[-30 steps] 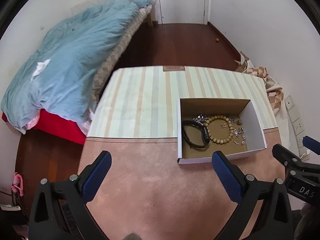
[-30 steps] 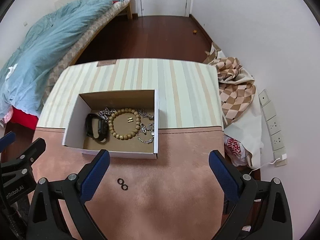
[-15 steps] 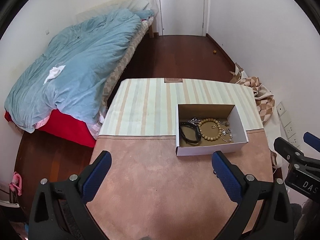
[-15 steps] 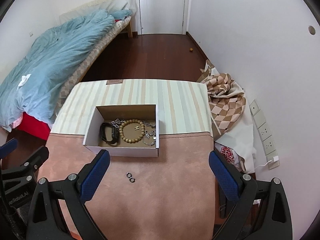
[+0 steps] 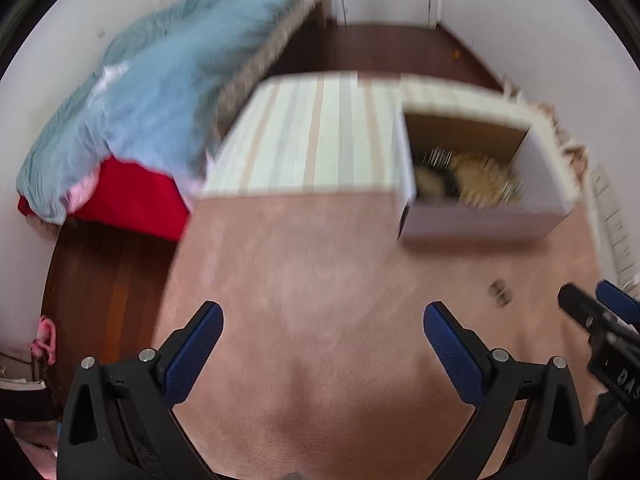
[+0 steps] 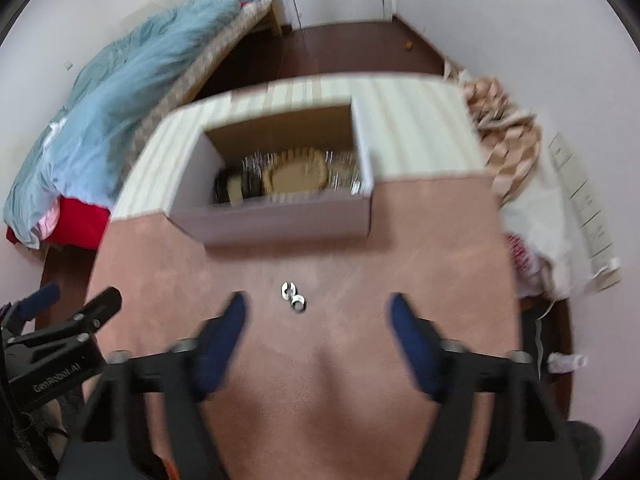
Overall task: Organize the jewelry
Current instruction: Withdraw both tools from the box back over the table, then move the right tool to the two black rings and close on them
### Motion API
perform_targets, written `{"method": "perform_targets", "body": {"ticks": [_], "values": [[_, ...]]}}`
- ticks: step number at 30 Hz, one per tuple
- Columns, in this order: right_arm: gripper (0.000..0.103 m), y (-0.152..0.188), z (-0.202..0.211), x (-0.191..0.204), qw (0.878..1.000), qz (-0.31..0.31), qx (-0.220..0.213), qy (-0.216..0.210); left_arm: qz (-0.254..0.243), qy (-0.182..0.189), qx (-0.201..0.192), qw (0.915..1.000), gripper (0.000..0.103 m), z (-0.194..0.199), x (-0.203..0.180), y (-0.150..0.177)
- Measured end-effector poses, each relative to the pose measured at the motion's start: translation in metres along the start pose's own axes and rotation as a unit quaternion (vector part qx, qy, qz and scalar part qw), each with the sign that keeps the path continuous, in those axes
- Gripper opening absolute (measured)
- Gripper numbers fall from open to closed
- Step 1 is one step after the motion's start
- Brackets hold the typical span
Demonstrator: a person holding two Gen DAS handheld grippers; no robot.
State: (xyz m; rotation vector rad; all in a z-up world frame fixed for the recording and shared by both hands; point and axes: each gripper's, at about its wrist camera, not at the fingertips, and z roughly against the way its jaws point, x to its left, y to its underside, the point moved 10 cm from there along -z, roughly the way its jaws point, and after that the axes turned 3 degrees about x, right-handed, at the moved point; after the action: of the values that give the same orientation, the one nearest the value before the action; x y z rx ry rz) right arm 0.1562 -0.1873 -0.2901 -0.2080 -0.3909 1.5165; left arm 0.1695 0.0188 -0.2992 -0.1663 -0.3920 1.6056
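Observation:
A white open box [image 6: 280, 220] [image 5: 480, 224] stands on the table where the striped cloth meets the pink one. It holds a wooden bead bracelet [image 6: 296, 172], a black band [image 6: 236, 188] and silver chains, all blurred. Two small rings [image 6: 294, 296] [image 5: 500, 290] lie on the pink cloth in front of the box. My right gripper [image 6: 318, 304] is open and empty, low over the cloth, with the rings just ahead between its fingers. My left gripper [image 5: 320, 312] is open and empty, left of the rings and short of the box.
The table [image 5: 304, 264] has a pink cloth near me and a striped cloth [image 5: 312, 136] behind. A bed with a blue duvet [image 5: 152, 92] stands to the left. A checked cloth [image 6: 504, 136] and a wall socket strip [image 6: 580, 200] are on the right.
Both grippers have dropped lower and moved forward toward the table. The box and rings now look larger and nearer, and the rings sit between my right fingers. Both views are motion-blurred.

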Motion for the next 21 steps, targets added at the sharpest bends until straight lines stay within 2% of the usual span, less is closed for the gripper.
{"method": "perform_targets", "body": {"ticks": [2, 5, 8, 10, 11, 12, 13, 14, 15, 16, 21], "values": [[0.058, 0.009, -0.021, 0.002, 1.0, 0.0, 0.006, -0.011, -0.001, -0.005, 0.027, 0.9996, 0.103, -0.024, 0.001, 0.013], [0.053, 0.019, -0.045, 0.006, 1.0, 0.014, 0.005, -0.013, -0.003, -0.01, 0.047, 0.9989, 0.103, -0.043, 0.002, 0.024], [0.052, 0.024, -0.061, 0.013, 0.999, 0.028, 0.005, -0.016, -0.003, -0.013, 0.059, 0.9982, 0.103, -0.056, 0.004, 0.031], [0.044, 0.024, -0.067, 0.017, 0.999, 0.039, 0.001, -0.014, -0.003, -0.013, 0.061, 0.998, 0.103, -0.059, 0.005, 0.034], [0.043, 0.024, -0.07, 0.019, 0.999, 0.045, -0.002, -0.008, -0.004, -0.015, 0.062, 0.998, 0.103, -0.06, 0.005, 0.034], [0.039, 0.022, -0.071, 0.022, 0.999, 0.052, -0.009, -0.004, -0.004, -0.016, 0.062, 0.998, 0.103, -0.06, 0.006, 0.034], [0.03, 0.02, -0.072, 0.024, 0.998, 0.058, -0.013, 0.001, -0.004, -0.016, 0.061, 0.998, 0.103, -0.06, 0.007, 0.034], [0.02, 0.02, -0.073, 0.025, 0.998, 0.064, -0.016, 0.008, -0.005, -0.017, 0.06, 0.998, 0.103, -0.06, 0.007, 0.034], [0.003, 0.019, -0.073, 0.026, 0.997, 0.068, -0.018, 0.011, -0.005, -0.018, 0.059, 0.9981, 0.103, -0.059, 0.008, 0.033], [0.0, 0.018, -0.074, 0.026, 0.997, 0.07, -0.018, 0.009, -0.006, -0.018, 0.058, 0.9982, 0.103, -0.059, 0.008, 0.031], [0.0, 0.014, -0.056, 0.007, 0.999, 0.039, -0.034, -0.003, -0.014, -0.01, 0.044, 0.9989, 0.103, -0.054, -0.007, 0.021]]}}
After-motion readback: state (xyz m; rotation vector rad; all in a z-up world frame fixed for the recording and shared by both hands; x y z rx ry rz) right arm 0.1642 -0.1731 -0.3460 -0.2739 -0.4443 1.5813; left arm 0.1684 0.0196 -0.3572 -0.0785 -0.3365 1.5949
